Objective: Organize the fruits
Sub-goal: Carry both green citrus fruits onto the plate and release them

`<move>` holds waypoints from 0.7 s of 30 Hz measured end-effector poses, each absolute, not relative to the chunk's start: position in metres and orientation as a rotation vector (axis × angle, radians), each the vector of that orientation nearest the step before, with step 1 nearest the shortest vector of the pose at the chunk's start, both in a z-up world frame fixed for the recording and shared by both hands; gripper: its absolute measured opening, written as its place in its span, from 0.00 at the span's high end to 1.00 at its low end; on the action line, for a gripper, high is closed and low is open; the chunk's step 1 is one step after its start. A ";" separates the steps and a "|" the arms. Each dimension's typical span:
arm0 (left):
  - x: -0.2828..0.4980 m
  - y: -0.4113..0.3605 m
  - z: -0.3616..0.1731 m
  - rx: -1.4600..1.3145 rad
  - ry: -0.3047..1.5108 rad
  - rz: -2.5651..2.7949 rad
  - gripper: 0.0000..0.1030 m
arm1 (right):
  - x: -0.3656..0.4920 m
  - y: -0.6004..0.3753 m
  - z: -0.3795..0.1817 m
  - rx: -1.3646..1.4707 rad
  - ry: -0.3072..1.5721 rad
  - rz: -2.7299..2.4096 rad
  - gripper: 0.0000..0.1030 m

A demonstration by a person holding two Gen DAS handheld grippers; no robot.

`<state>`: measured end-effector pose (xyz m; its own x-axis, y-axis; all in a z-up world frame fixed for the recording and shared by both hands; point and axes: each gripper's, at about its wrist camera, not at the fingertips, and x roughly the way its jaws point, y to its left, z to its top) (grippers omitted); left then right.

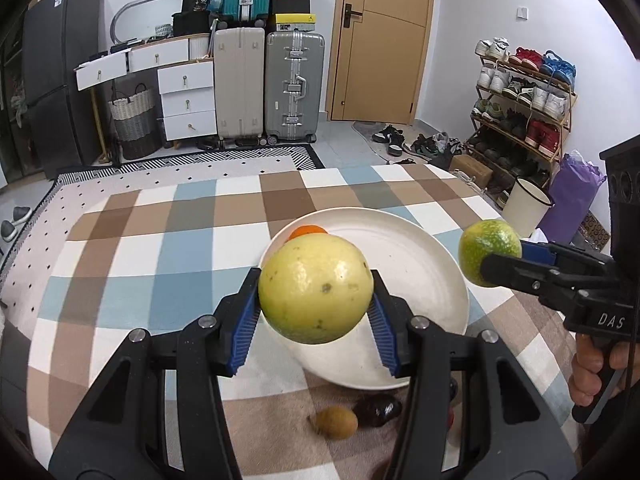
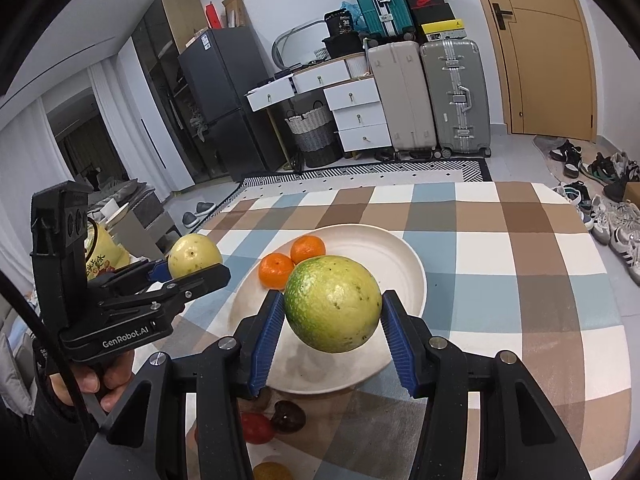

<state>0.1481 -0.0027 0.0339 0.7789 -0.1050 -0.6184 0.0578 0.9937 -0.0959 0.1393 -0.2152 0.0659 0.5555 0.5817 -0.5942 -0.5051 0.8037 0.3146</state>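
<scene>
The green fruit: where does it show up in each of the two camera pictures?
Left wrist view: the green fruit sits at the right, gripped from the right, beyond the white plate's edge.
Right wrist view: the green fruit fills the centre, above the plate.
Shared landmark: the white plate on the checked cloth.

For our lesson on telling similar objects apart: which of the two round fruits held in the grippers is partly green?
The fruit in the right gripper: its green-and-yellow fruit has a green side, while the left gripper's pale yellow fruit is evenly yellow.
</scene>
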 end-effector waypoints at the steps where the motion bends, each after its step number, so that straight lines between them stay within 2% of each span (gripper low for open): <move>1: 0.151 -0.004 0.032 -0.071 0.674 -0.086 0.54 | 0.142 -0.214 0.065 0.112 0.743 0.637 0.51; 21: 0.172 -0.011 -0.006 -0.040 0.726 -0.096 0.54 | 0.173 -0.195 0.023 0.089 0.813 0.582 0.51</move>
<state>0.1723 -0.0112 -0.0059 0.7439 -0.1020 -0.6605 0.0742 0.9948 -0.0701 0.1733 -0.1949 0.0231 0.5406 0.5224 -0.6594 -0.4562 0.8406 0.2919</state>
